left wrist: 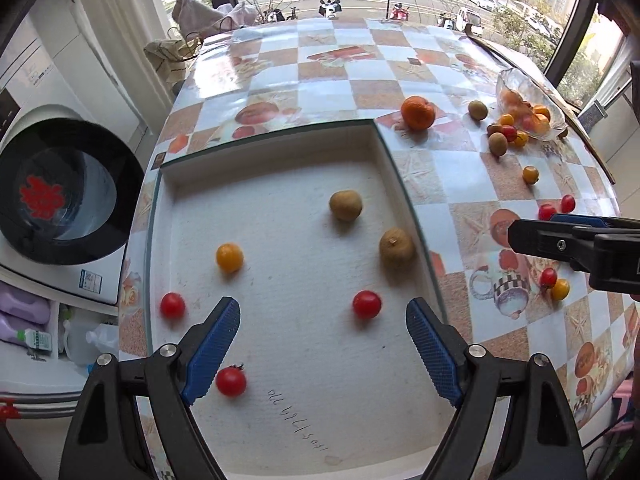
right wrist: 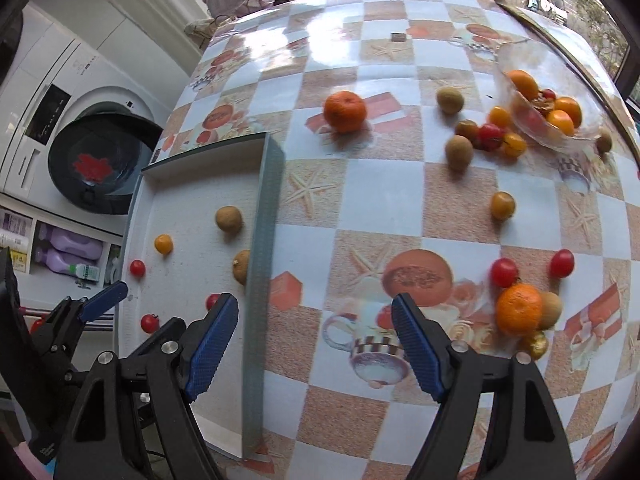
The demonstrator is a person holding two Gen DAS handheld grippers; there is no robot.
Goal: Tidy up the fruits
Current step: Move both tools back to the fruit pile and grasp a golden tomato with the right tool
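A shallow white tray (left wrist: pixel 280 152) holds two brown round fruits (left wrist: pixel 346 205), a yellow cherry tomato (left wrist: pixel 229 257) and three red cherry tomatoes (left wrist: pixel 367 304). My left gripper (left wrist: pixel 323 306) hangs open above the tray's near part, with nothing between its fingers. My right gripper (right wrist: pixel 316 300) is open over the checkered tablecloth, just right of the tray's wall (right wrist: pixel 260 240), and is also empty. A mandarin (right wrist: pixel 345 111) lies beyond the tray. Another mandarin (right wrist: pixel 519 309) sits to the right among red tomatoes (right wrist: pixel 504 272). Several small fruits (right wrist: pixel 492 136) cluster beside a tilted glass bowl (right wrist: pixel 560 136).
A washing machine (left wrist: pixel 60 192) with a dark round door stands left of the table, with purple bottles (right wrist: pixel 76 248) on a shelf below. Windows run along the far and right sides. The table's right edge (left wrist: pixel 600 160) curves close behind the glass bowl.
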